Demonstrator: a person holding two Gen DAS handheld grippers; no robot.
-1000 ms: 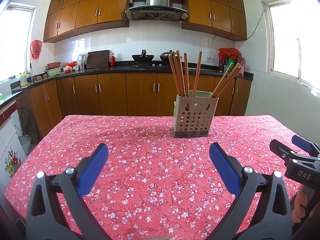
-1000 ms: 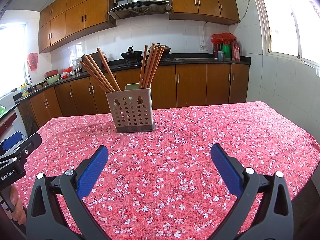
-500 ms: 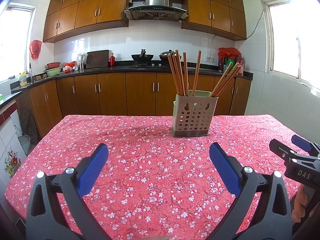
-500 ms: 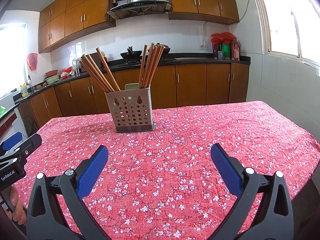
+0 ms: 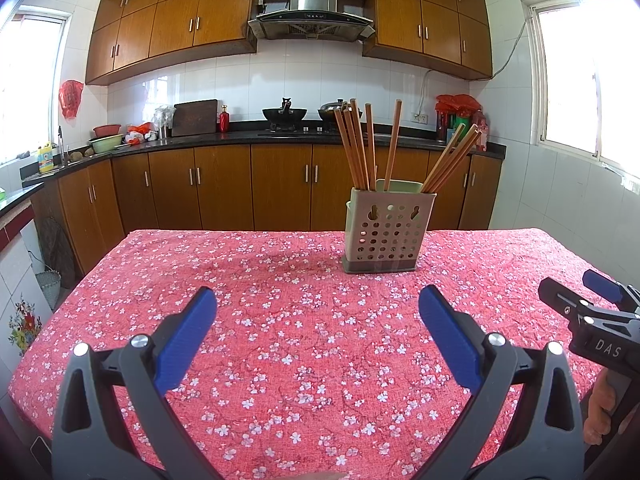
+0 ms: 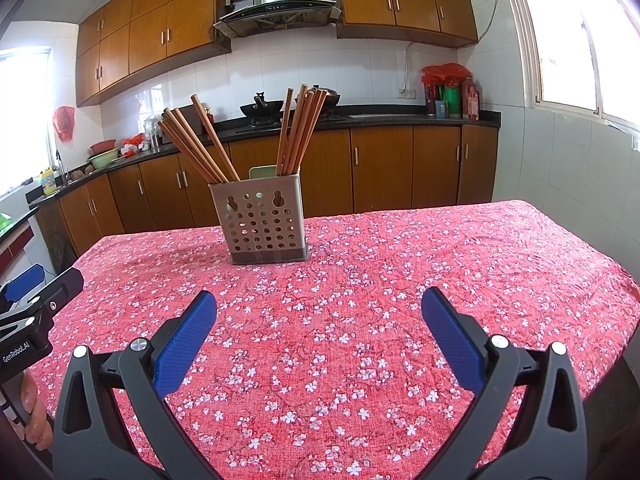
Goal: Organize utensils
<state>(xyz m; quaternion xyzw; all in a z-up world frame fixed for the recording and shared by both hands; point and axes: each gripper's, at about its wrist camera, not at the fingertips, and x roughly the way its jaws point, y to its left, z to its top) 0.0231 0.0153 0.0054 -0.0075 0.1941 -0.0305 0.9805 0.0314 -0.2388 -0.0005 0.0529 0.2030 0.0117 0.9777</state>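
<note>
A beige perforated utensil holder (image 5: 382, 234) (image 6: 264, 224) stands upright on the red floral tablecloth (image 5: 280, 300) (image 6: 440, 264), toward the far side of the table. Several brown wooden chopsticks (image 5: 358, 148) (image 6: 300, 132) lean inside it in separate bunches. My left gripper (image 5: 316, 316) hovers open over the near part of the cloth, well short of the holder, with nothing between its blue pads. My right gripper (image 6: 318, 316) is likewise open and empty, with the holder ahead and to its left. Each gripper shows at the edge of the other's view.
Beyond the table runs a dark kitchen counter (image 5: 240, 138) with wooden cabinets, a stove with woks, bowls and bottles. Windows are at both sides. The table's right edge (image 6: 616, 312) drops off near a tiled wall. A hand (image 5: 600, 408) holds the right gripper's handle.
The left view has shifted slightly, the holder sitting a little lower and left in frame. Both grippers stay open and empty.
</note>
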